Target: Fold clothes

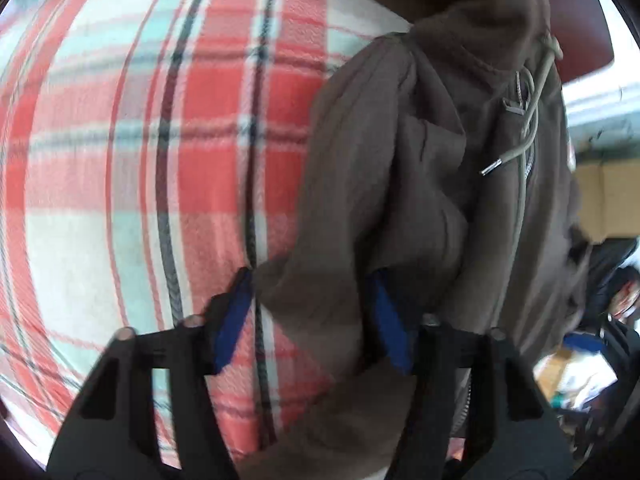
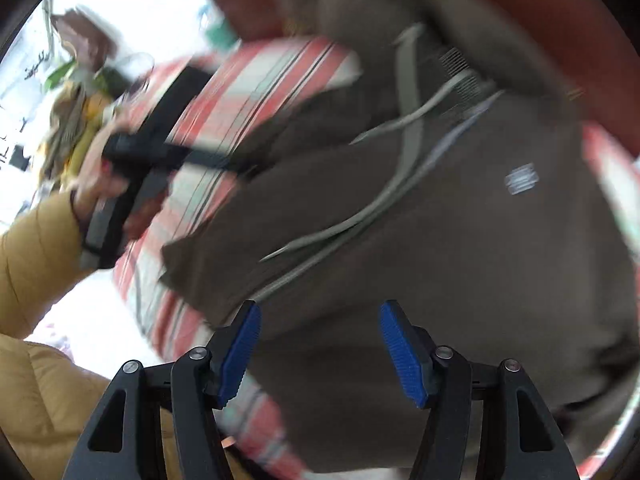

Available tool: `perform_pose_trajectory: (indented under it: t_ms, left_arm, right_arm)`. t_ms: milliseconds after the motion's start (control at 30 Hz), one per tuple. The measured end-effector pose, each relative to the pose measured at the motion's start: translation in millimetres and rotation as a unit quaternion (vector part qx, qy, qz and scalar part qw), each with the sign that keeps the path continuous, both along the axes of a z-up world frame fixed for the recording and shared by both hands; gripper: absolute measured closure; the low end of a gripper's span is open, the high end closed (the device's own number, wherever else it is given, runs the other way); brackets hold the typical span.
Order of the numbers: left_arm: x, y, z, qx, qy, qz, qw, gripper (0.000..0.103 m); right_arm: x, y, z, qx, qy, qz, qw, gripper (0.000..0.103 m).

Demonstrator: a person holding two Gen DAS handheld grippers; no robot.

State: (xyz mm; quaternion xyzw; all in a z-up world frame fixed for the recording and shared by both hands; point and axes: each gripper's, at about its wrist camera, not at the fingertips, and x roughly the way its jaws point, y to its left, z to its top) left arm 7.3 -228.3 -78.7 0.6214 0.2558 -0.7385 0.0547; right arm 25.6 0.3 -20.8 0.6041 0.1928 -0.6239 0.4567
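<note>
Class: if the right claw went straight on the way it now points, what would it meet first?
Most likely the brown hoodie, which fills the view just beyond the open right claw; blur leaves the depth unclear.

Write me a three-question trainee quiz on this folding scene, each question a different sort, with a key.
1. True or false: the right gripper is clamped on the brown hoodie.
2. What lies under the hoodie? A) a plaid blanket B) a bare wooden board C) a blue towel
3. Fill in: hoodie fabric bunches between the blue pads of the ____ gripper.

Key: 1 false, its jaws stand open above the fabric; 2 A; 3 left.
</note>
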Motion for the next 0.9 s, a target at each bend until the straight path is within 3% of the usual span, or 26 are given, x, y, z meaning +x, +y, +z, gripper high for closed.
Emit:
perform_pose_trajectory:
  t_ms: [167,300,400,533,600,733,833,900]
  left_arm:
    - [7,-24,33,0.046,0.043,0.023,0.9977,0.088]
    - [10,-70,82,0.045,0.090,0.053,0.9935,0.090]
    - [4,-105,124,0.023,0.127,0.066,0.9894,0.090]
    - [-15,-129,160,-0.073,0.140,0.036,0.9868,0.090]
    - [-25,-135,155,-0.139,0.119,0.030,0.9827,0.089]
    - [-29,-125,111,-0.164,0.059,0.011,0.9846,0.086]
    - [-2,-135,78,-0.077,0.050,0.036,0.9951,0.085]
    - [24,-141,61,-0.014,0.049,0.059,0.9970,0.085]
  right_arm:
    - [11,-3,-6,-0.001,-0.032,-0.043,0.999,0.039]
    - [11,-6,-5,-0.003,-0.033,-0.080,0.996,0.039]
    - [16,-13,-1,-0.008,-0.028,-0.088,0.996,0.039]
    - [23,-26,-2,-0.012,-0.022,-0.092,0.995,0.038]
    - [25,-34,-7,-0.010,-0.029,-0.095,0.995,0.037]
    - [35,-41,-17,0.000,-0.035,-0.099,0.995,0.035]
    - [42,-50,-22,-0.001,-0.032,-0.092,0.995,0.034]
    - [48,-59,-23,-0.008,-0.027,-0.073,0.997,0.028]
